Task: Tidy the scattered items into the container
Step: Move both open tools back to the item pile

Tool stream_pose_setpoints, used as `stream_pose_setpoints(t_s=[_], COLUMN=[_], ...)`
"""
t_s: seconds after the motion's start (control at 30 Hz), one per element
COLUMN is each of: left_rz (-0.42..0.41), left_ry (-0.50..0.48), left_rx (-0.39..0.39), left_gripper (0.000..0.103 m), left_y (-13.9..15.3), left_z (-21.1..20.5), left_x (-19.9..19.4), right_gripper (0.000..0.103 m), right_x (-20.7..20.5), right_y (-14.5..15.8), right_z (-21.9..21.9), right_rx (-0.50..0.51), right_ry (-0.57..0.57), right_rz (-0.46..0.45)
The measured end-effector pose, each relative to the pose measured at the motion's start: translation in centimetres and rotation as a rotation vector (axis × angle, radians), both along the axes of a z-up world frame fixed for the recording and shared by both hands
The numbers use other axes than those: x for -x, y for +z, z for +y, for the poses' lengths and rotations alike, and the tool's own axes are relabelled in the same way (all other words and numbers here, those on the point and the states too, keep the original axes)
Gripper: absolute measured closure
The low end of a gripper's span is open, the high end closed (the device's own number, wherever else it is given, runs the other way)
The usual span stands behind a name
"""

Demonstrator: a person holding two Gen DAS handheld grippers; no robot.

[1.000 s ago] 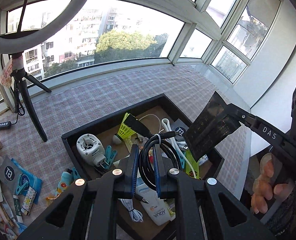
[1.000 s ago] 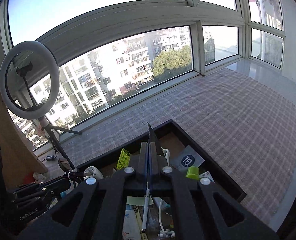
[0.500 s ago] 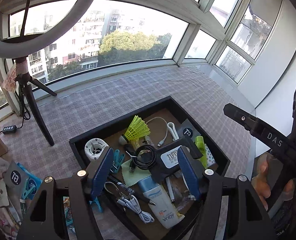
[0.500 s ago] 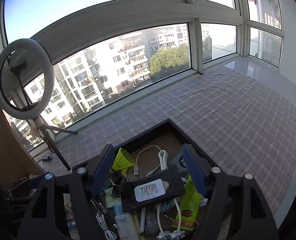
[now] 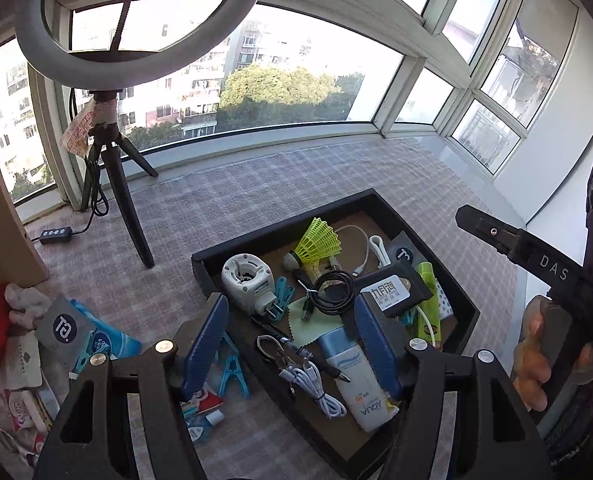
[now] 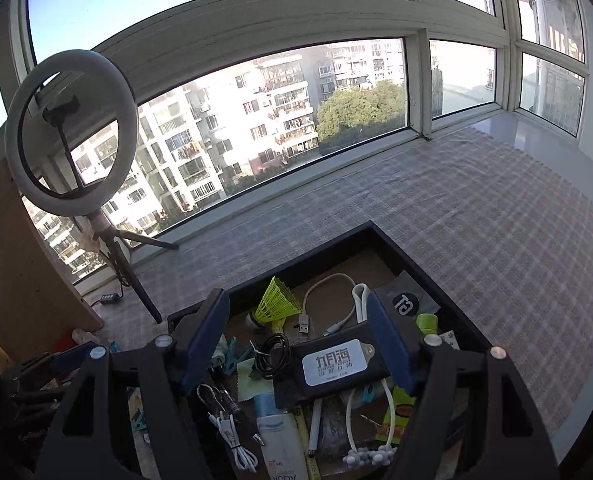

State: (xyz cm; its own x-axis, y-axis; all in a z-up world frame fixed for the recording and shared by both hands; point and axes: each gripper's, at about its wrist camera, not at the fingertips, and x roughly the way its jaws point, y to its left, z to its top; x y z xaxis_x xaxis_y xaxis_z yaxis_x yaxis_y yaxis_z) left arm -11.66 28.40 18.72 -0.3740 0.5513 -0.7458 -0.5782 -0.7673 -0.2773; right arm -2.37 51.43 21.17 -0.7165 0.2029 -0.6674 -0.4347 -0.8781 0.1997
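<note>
Both left tongs (image 5: 290, 344) and right tongs (image 6: 298, 344) released, empty, above tray (image 5: 276, 238). Cable (image 5: 330, 292) and pouch (image 5: 392, 290) inside, mid-tray; clip (image 5: 230, 372) outside left wall.

Hard daylight pours through the windows (image 6: 280, 120) you face, blowing out the glass and sky; the tray (image 5: 280, 236) sits in shade, and fisheye distortion bends and darkens every frame edge.
</note>
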Motion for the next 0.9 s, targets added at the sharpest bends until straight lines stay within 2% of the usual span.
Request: stream_pose_setpoints(t_s=[0.17, 0.33, 0.5, 0.57, 0.67, 0.9], left_rz=[0.013, 0.021, 0.022, 0.009, -0.027, -0.117], left_ry=[0.085, 0.221, 0.348, 0.384, 0.421, 0.473], left_rx=[0.039, 0.099, 0.171, 0.174, 0.166, 0.143], left_gripper=[0.041, 0.041, 0.043, 0.043, 0.045, 0.048], left_y=[-0.8, -2.2, -4.4, -5.3, -7.1, -10.9], left_z=[-6.9, -16.2, -24.9, -27.6, -30.7, -32.7], left_x=[0.3, 0.3, -1.6, -2.7, -4.3, -5.6], right_gripper=[0.033, 0.033, 0.034, 0.039, 0.05, 0.05], right_x=[1.3, 3.7, 5.7, 6.1, 6.3, 5.9], right_y=[-0.6, -2.0, -4.6, -6.1, -8.6, -13.8], right_z=[-3.4, -9.1, -15.7, -18.0, -21.2, -27.6], right_rx=[0.014, 0.039, 0.043, 0.064, 0.088, 0.105], right_ry=[0.1, 0.259, 0.415, 0.47, 0.546, 0.657], right_rz=[-0.006, -0.035, -0.083, -0.112, -0.168, -0.283])
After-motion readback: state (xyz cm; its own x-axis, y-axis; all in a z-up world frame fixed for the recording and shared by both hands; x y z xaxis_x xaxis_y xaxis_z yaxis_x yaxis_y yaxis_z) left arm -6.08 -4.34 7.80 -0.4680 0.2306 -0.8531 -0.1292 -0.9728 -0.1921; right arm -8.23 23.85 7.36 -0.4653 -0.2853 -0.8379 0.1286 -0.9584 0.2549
